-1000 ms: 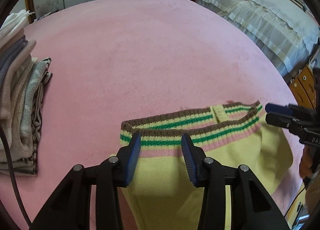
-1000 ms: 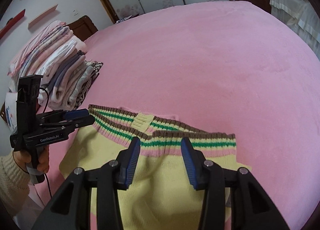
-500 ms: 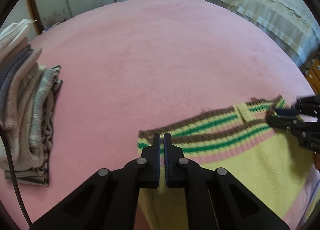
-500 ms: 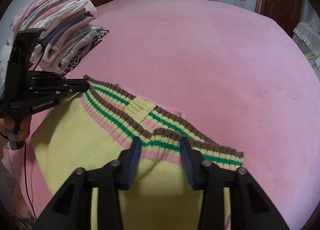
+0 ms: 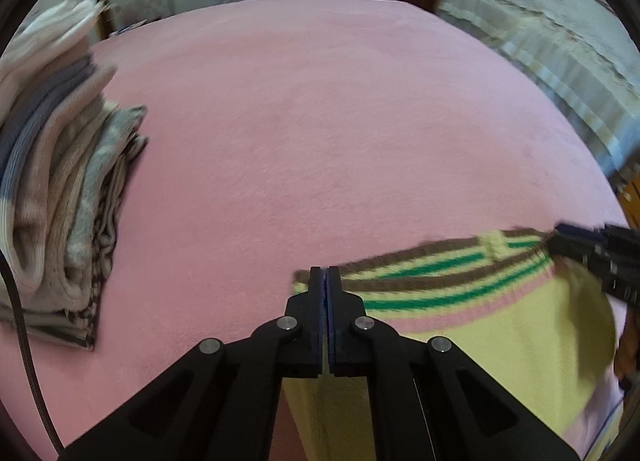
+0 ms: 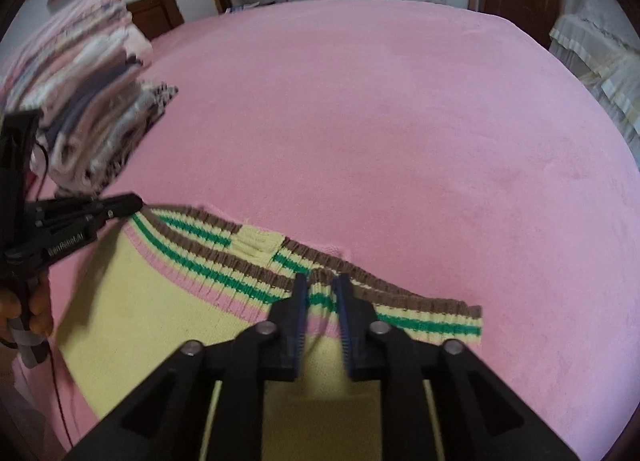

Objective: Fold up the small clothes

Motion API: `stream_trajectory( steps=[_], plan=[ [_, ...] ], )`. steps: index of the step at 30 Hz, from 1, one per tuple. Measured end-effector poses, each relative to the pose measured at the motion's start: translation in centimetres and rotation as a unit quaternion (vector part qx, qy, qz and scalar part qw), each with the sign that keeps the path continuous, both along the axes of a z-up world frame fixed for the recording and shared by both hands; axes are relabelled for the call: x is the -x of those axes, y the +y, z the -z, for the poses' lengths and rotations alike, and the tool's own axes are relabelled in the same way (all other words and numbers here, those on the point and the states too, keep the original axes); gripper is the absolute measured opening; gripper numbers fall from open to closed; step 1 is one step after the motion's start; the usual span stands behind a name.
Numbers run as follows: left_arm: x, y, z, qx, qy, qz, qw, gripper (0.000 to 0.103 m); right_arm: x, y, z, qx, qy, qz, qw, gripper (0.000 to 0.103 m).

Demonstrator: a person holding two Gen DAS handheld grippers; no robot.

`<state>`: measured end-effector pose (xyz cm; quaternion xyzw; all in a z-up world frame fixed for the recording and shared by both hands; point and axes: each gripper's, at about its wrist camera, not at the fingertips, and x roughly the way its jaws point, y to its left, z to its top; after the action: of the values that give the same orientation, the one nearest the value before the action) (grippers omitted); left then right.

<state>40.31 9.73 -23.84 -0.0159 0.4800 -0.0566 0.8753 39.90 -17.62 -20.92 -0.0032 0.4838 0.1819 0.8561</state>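
Yellow garment [image 5: 472,345] lies flat on the pink bed [image 5: 320,133], striped waistband edge away from you. Left wrist view: your left claw [image 5: 324,281] is pinched fully closed on the waistband's left corner; the right claw [image 5: 576,249] shows at the far right, blurred, its jaw gap unreadable here. Risk: only a thin bite of rib is held, so a quick lift could slip it free. Right wrist view: your right claw [image 6: 322,289] straddles the waistband, jaws narrow but not pressing, having just been opening with the band between them; lift now and that side stays behind, skewing the fold. Only this view shows the garment [image 6: 168,301], its right corner and your hand [image 6: 28,305]; the folded stack [image 5: 60,181] is sharper in the left.
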Motion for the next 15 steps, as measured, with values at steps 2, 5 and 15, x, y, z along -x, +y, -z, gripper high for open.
stream_trajectory(
  steps=[2, 5, 15],
  plan=[
    [0.4, -0.9, -0.6, -0.012, -0.002, 0.038, 0.9992, 0.000, 0.4, -2.0, -0.9, -0.015, -0.005, 0.021, 1.000, 0.027],
    [0.7, -2.3, -0.8, -0.056, -0.001, 0.077, 0.9955, 0.001, 0.8, -4.9, -1.3, -0.001, 0.001, 0.048, 0.999, 0.027],
    [1.0, -3.2, 0.2, -0.072, 0.016, 0.092, 0.9930, 0.024, 2.2, -9.2, 0.9, -0.020, 0.043, 0.083, 0.995, 0.028]
  ],
)
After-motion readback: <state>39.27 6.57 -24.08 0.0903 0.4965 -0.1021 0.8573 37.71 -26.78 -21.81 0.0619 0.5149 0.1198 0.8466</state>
